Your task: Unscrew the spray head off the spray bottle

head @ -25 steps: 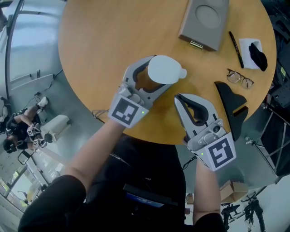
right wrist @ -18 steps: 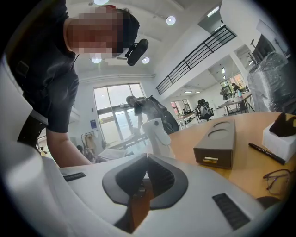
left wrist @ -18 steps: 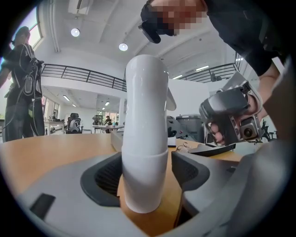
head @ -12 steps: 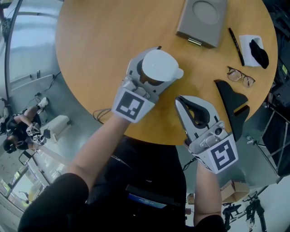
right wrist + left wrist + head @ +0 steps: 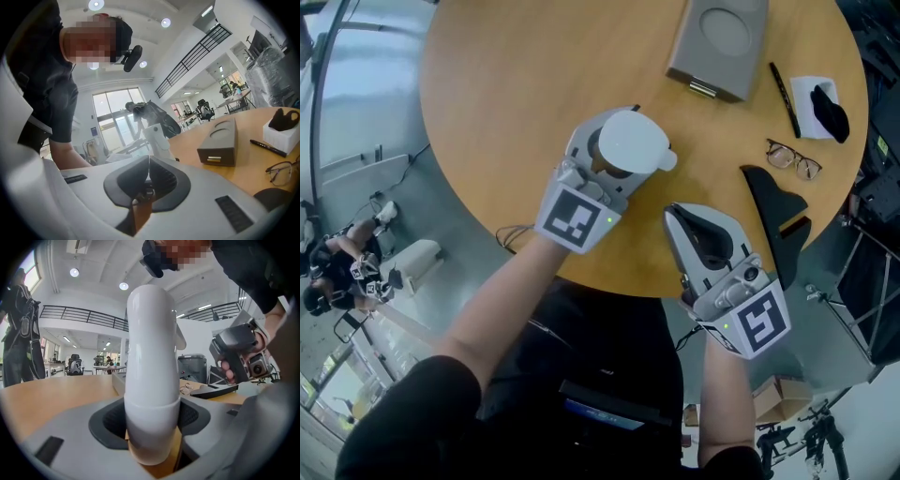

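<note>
The spray bottle has a white spray head point(image 5: 633, 141) on an amber body and stands upright on the round wooden table point(image 5: 506, 103). My left gripper point(image 5: 623, 157) reaches around it from the near left. Its jaws have just been closing. In the left gripper view the dark pads point(image 5: 110, 421) touch the white collar of the spray head point(image 5: 152, 352) on both sides, and amber shows just below. My right gripper point(image 5: 673, 214) is shut and empty at the table's near edge, right of the bottle; its pads point(image 5: 159, 180) meet with nothing between them.
A grey box point(image 5: 722, 42) lies at the far side. To the right are a black pen point(image 5: 786, 98), a white holder with a black item point(image 5: 825, 108), glasses point(image 5: 795, 161) and a black curved object point(image 5: 778, 220) close to my right gripper.
My left gripper slid forward until its jaws surrounded the bottle, then narrowed onto it. The spray nozzle has swung slightly. The right gripper has stayed put.
</note>
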`<action>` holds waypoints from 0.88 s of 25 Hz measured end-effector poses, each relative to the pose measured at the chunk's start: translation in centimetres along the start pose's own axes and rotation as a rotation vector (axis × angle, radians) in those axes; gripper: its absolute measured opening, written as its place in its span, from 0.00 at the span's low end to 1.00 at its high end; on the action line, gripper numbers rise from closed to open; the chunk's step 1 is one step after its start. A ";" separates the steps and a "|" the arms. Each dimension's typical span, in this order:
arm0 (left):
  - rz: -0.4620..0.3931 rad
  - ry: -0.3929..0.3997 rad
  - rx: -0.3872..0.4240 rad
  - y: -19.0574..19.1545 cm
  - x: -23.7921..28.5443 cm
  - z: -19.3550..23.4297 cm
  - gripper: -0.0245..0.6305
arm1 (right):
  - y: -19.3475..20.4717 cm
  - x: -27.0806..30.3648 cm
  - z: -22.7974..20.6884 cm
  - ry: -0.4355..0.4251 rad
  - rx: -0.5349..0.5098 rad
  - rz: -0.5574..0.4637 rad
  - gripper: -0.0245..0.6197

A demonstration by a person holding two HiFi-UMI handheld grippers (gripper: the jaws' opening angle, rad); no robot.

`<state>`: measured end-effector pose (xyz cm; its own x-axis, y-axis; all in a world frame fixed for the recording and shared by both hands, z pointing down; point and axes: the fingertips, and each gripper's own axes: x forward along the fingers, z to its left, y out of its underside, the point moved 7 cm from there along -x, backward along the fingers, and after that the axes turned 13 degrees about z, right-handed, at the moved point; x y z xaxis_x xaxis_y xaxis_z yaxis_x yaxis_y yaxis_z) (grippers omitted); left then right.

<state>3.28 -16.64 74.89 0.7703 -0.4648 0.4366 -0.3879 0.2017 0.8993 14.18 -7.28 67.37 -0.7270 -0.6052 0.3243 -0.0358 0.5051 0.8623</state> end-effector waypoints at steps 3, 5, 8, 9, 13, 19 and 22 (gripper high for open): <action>0.020 0.029 -0.020 -0.5 -1.7 -0.6 0.50 | -1.3 -0.6 1.1 -0.003 -0.029 -0.009 0.05; 0.031 0.039 -0.020 -1.2 -2.9 -1.0 0.50 | -2.1 -0.9 1.9 0.002 -0.053 0.002 0.05; 0.034 0.047 -0.020 -3.1 -5.0 -1.5 0.50 | -3.8 -1.6 3.5 0.002 -0.081 0.008 0.05; 0.035 0.048 -0.028 -3.9 -5.8 -1.6 0.50 | -4.6 -1.9 4.2 0.002 -0.091 0.009 0.05; 0.037 0.044 -0.054 -7.8 -8.8 -1.7 0.50 | -7.9 -3.2 6.7 0.000 -0.128 0.021 0.06; 0.024 0.058 -0.057 -13.7 -13.7 -2.6 0.50 | -12.6 -5.2 10.9 -0.013 -0.179 0.015 0.11; 0.023 0.065 -0.046 -15.9 -15.5 -3.7 0.50 | -14.2 -6.5 12.6 -0.016 -0.196 0.019 0.12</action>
<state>-0.63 -9.44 53.88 0.7933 -0.4030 0.4563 -0.3832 0.2519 0.8887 10.74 -2.75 48.15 -0.7370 -0.5862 0.3364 0.1110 0.3860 0.9158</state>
